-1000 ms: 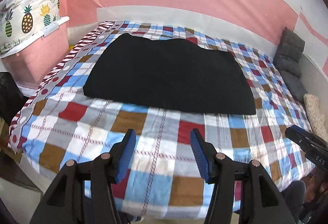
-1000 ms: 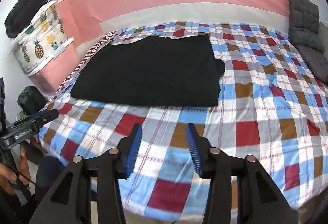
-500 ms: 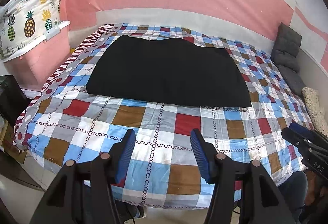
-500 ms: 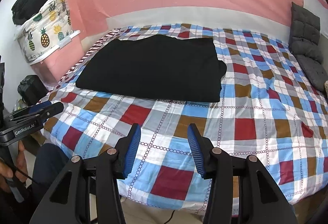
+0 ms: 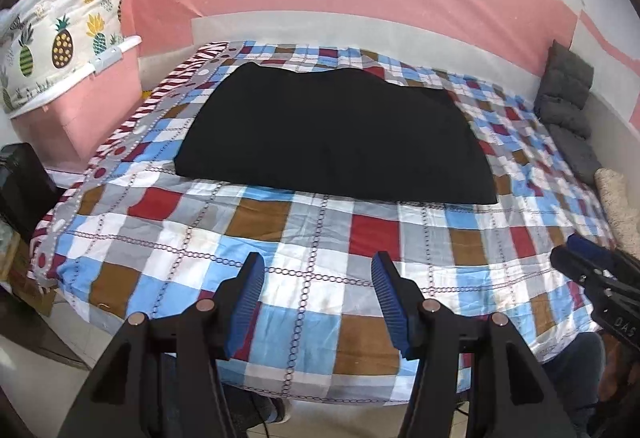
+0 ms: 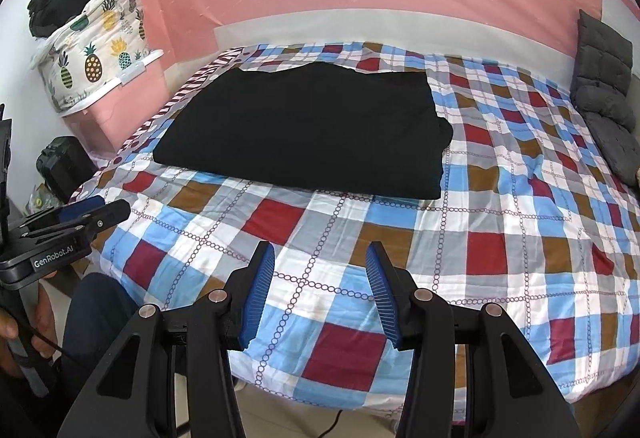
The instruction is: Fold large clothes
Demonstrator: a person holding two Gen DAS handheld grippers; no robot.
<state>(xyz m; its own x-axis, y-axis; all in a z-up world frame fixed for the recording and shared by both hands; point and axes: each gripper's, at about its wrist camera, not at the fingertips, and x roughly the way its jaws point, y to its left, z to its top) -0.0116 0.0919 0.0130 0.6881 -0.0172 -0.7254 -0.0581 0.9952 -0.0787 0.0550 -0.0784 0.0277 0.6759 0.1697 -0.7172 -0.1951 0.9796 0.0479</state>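
Ahead of both pairs of tongs, a bed [image 5: 280,234] covered with a checked quilt is seen, filling most of either view, with a pink wall behind it. Beyond the tips, well apart from them and toward the far side of the quilt, the black garment [image 5: 332,137] is laid flat as a broad rectangle; its edges look already doubled over, with a small bulge at the right-hand side in the right wrist view. To the far left of the tongs a pineapple-print bag [image 6: 100,57] is set on a pink box, and grey cushions [image 6: 604,97] are propped at the far right.

The left gripper [image 5: 318,302] is held about half open over the near edge of the quilt, with nothing between its blue pads. The right gripper [image 6: 320,288] is likewise held partly open and empty over the near edge.

The garment is judged to be partly folded, and a pause between folds appears to be in hand. For a further fold, both tongs would need to be carried forward to the near hem, closed on its two corners, and lifted together toward the far edge.
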